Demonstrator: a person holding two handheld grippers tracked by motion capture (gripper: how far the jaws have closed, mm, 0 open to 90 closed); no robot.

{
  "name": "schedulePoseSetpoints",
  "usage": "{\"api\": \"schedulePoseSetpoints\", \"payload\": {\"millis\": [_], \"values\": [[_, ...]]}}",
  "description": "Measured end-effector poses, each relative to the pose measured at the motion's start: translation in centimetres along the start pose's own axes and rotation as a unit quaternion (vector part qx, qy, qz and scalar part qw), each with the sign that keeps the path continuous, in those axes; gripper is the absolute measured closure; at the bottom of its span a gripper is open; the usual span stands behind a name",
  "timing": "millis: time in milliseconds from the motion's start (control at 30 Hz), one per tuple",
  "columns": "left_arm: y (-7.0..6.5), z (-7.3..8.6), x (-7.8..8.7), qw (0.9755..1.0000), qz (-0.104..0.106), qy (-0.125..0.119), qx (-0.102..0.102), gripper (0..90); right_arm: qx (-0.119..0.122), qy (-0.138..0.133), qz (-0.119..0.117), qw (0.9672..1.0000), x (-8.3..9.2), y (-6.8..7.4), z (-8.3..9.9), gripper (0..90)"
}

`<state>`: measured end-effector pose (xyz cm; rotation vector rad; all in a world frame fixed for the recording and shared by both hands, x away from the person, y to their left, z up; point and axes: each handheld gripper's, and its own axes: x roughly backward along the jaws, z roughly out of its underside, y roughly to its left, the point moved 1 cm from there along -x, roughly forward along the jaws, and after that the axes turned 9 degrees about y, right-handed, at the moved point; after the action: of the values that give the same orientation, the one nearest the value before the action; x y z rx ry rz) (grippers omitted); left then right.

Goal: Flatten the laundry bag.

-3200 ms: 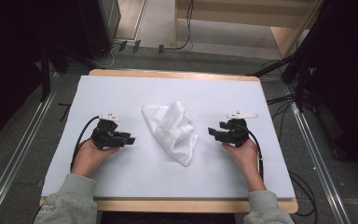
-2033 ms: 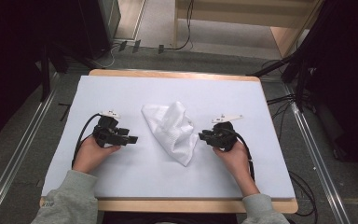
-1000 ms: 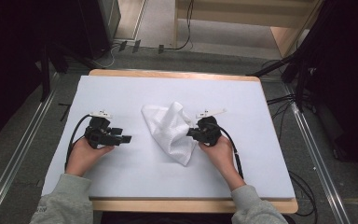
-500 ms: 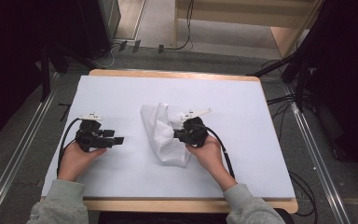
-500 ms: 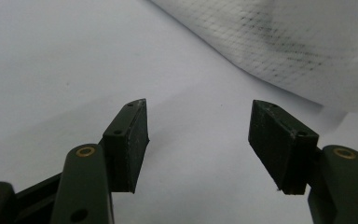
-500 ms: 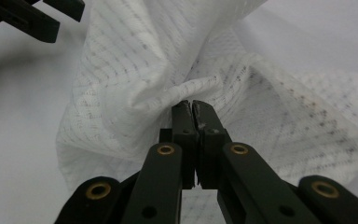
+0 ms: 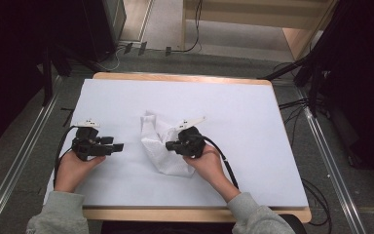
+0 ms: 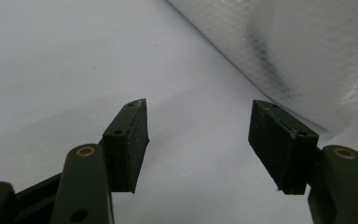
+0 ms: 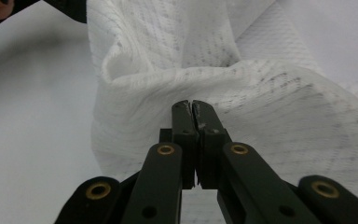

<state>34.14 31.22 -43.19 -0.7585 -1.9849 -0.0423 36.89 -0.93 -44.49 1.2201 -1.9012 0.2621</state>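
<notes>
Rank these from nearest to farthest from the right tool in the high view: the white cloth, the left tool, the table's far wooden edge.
1. White cloth: at the tips of the right tool, mid-table.
2. Left tool: across the cloth, toward the table's left side.
3. Table's far wooden edge: along the top, opposite the person.

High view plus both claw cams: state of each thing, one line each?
Left claw: open, jaws wide apart, nothing between them, beside the cloth.
Right claw: shut, jaw tips together against a fold of the cloth; cannot tell if fabric is pinched.
White mesh cloth: crumpled, bunched up, lying on the white table cover.
</notes>
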Motion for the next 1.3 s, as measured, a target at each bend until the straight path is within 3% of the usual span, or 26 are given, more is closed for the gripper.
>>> {"api": "schedulePoseSetpoints", "payload": {"millis": [167, 333, 400, 667, 767, 867, 933, 1067, 1300], "values": [[0.1, 0.1, 0.2, 1.0, -0.002, -0.003, 0.002, 38.8, 0.014, 0.001, -0.015, 0.9998, -0.2, 1.1, -0.2, 90.0], [0.4, 0.1, 0.7, 0.9999, 0.0, -0.003, 0.011, 40.2, 0.016, -0.008, -0.013, 0.9997, 1.4, 1.1, -0.2, 89.1], [0.4, 0.1, 0.9, 0.9999, 0.0, -0.007, 0.012, 40.2, 0.007, -0.024, 0.002, 0.9997, 3.5, 0.1, 0.3, 88.7], [0.3, -0.2, 1.9, 0.9997, 0.0, -0.022, 0.012, 40.4, -0.027, -0.026, 0.048, 0.9982, 5.5, -3.2, 2.1, 84.4], [0.3, -0.3, 1.9, 0.9997, 0.0, -0.022, 0.01, 40.4, -0.037, -0.021, 0.058, 0.9974, 5.5, -4.0, 2.5, 82.8], [0.4, -0.5, 1.5, 0.9999, -0.001, -0.016, 0.004, 40.2, -0.055, -0.007, 0.071, 0.9959, 5.2, -5.6, 3.3, 75.8], [0.5, -0.6, 1.4, 0.9998, -0.001, -0.018, 0.003, 40.0, -0.064, -0.012, 0.076, 0.995, 5.1, -6.1, 3.6, 71.8], [0.7, -0.8, 1.3, 0.9998, 0.001, -0.02, 0.004, 39.7, -0.071, 0.001, 0.094, 0.9931, 4.3, -7.3, 4.3, 66.3], [0.9, -1.1, 1.0, 0.9998, 0.003, -0.019, 0.005, 39.6, -0.082, 0.02, 0.099, 0.9915, 3.0, -8.0, 4.9, 66.3]]}}
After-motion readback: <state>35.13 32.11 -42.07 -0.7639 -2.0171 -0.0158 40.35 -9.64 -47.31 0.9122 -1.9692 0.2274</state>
